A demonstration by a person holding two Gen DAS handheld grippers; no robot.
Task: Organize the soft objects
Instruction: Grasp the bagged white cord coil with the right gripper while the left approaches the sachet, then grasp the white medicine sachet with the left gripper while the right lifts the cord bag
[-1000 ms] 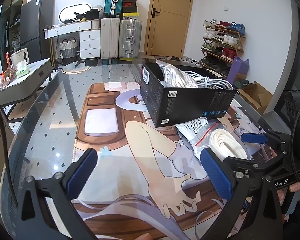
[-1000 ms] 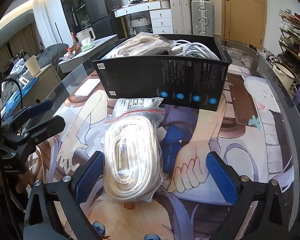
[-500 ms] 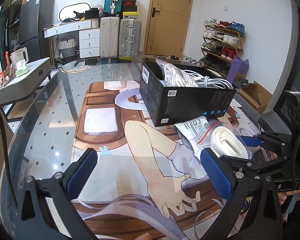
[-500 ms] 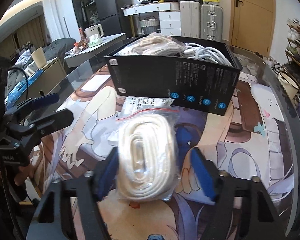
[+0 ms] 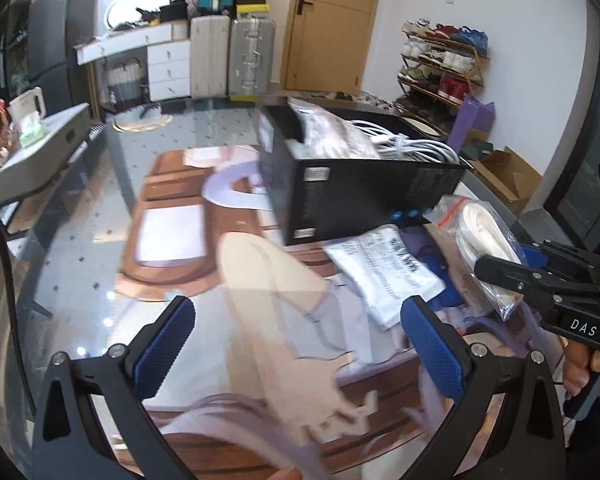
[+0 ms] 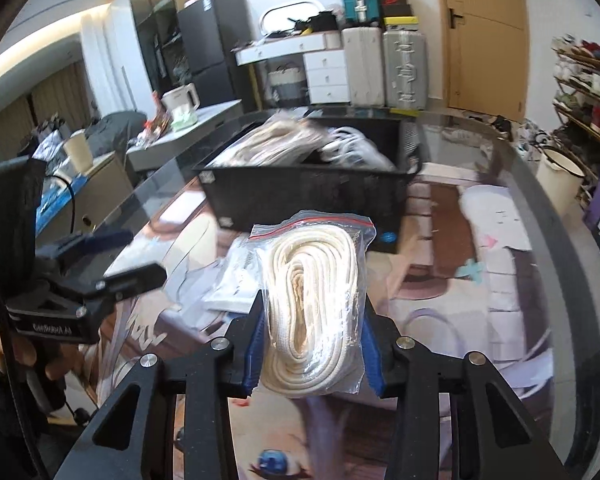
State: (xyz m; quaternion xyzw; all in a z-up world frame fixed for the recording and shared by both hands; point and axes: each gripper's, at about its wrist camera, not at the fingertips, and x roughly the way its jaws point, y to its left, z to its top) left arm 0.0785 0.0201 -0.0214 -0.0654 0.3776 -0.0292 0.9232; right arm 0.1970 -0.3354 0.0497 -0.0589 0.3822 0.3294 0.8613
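The right hand-held gripper (image 6: 312, 344) pinches a bagged coil of white rope (image 6: 314, 300), raised off the surface just before the black box (image 6: 308, 196). The slick bag could slide free — the box already looks heaped. The left hand-held gripper (image 5: 296, 340) gapes wide, empty.

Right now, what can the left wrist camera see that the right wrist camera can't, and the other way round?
Only the left wrist view shows the left gripper from behind, its blue fingers wide apart with nothing between them, and a cardboard box on the floor.

Only the right wrist view shows the right gripper from behind, closed on the bagged white rope, plus a white bucket.

Both show the black box of bagged cords, the flat white packet beside it, and the picture mat.
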